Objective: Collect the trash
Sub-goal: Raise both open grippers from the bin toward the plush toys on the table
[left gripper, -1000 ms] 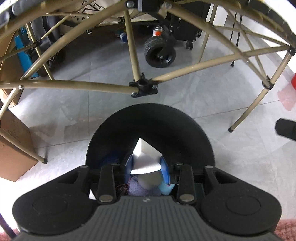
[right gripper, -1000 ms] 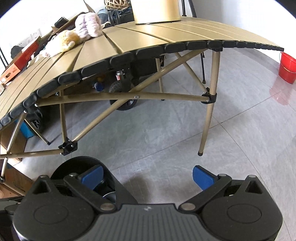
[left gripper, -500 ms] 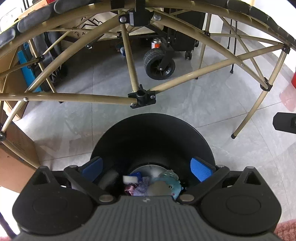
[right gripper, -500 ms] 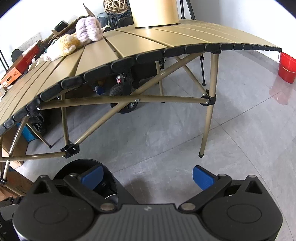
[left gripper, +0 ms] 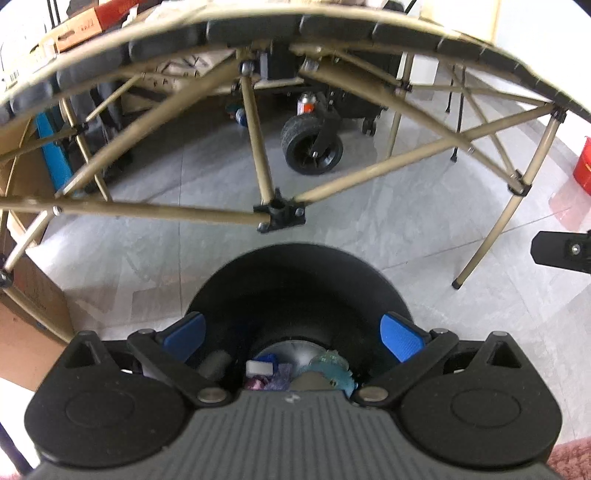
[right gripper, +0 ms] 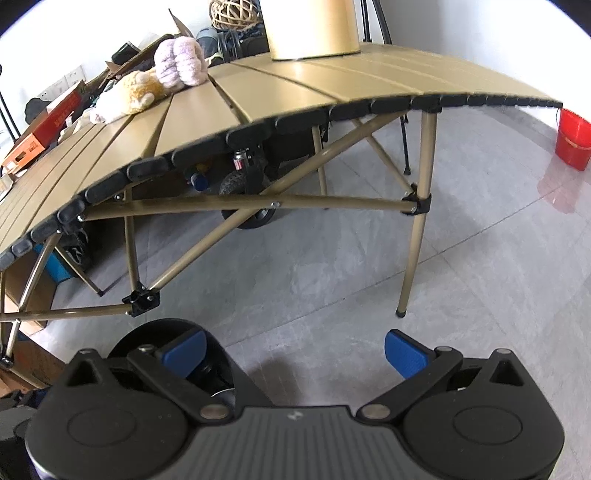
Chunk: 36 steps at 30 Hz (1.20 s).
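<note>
Left wrist view, left to right. Cardboard box (left gripper: 33, 306) on the grey tile floor (left gripper: 369, 206) at the left edge, partly behind a tan leg. Counter (left gripper: 258, 33) arches overhead; its tan crossbars meet at a black joint (left gripper: 280, 216) near centre. Beyond the bars, a black wheel (left gripper: 314, 149) of some cart, a small can (left gripper: 306, 103) just above it. Red bucket (left gripper: 583, 166) at far right edge.

Left claw (left gripper: 293, 338) stands wide, blue pads (left gripper: 399, 338) far apart, nothing between them. It hangs directly over the black trash bin (left gripper: 295, 280), which sits on the floor below the counter's near edge. Trash (left gripper: 295, 373) lies in the bin bottom: a small white piece, something purple, something pale teal, a grey cylinder to the left. Exact items too small to name.

Right wrist view, left to right. Red-and-orange box (right gripper: 40, 129) at the counter's far left end, then a cream and pink plush toy (right gripper: 155, 81), then a tan cylinder (right gripper: 314, 29) at the back. Wicker ball (right gripper: 236, 14) behind it. The bin shows at lower left, partly behind the left finger.

Right claw (right gripper: 295, 350) also wide, empty, over bare floor just right of the bin.
</note>
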Each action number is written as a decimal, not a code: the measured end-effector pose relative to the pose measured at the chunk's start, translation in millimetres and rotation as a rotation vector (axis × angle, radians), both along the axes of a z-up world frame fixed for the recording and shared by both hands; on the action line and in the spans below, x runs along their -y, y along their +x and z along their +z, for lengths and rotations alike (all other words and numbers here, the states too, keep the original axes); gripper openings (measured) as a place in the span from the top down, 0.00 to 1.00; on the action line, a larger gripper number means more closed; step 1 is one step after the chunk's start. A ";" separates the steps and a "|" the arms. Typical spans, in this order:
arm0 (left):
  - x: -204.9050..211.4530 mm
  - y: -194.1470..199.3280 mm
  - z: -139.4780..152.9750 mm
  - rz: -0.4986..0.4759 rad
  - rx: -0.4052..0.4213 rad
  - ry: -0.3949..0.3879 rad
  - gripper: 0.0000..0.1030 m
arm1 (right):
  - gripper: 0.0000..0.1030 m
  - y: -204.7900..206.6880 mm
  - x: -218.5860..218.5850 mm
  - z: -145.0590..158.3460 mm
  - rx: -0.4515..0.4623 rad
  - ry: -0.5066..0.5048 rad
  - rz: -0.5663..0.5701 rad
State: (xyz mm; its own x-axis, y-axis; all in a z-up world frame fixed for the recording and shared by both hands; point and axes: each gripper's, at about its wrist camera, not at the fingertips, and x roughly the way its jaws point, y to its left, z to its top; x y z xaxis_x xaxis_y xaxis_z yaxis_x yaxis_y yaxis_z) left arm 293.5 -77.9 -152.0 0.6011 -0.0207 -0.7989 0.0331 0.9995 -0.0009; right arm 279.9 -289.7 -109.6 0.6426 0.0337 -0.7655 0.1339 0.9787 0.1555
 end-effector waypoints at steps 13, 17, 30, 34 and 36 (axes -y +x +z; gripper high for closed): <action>3.8 -30.2 59.5 -0.095 0.225 -0.071 0.00 | 0.00 -21.2 10.1 42.2 0.185 -0.050 -0.007; 2.7 -37.8 73.8 -0.119 0.292 -0.091 0.00 | 0.00 -28.2 11.9 56.5 0.277 -0.048 -0.011; -16.7 -34.7 127.2 -0.069 0.497 -0.128 0.00 | 0.00 -32.3 1.1 95.9 0.538 -0.038 0.026; -31.7 -20.3 145.0 -0.014 0.537 -0.150 0.00 | 0.00 -21.0 -8.6 105.5 0.577 -0.060 0.020; -38.2 -11.3 153.0 0.013 0.555 -0.148 0.00 | 0.00 -13.6 -11.0 110.5 0.597 -0.044 0.022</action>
State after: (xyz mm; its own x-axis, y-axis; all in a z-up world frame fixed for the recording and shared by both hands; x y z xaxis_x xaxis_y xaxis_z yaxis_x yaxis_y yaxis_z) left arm 282.2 -39.7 0.9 0.9305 -0.0983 -0.3528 0.0566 0.9903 -0.1268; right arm 266.4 -278.8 0.8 0.9615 0.0280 -0.2732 0.0157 0.9875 0.1567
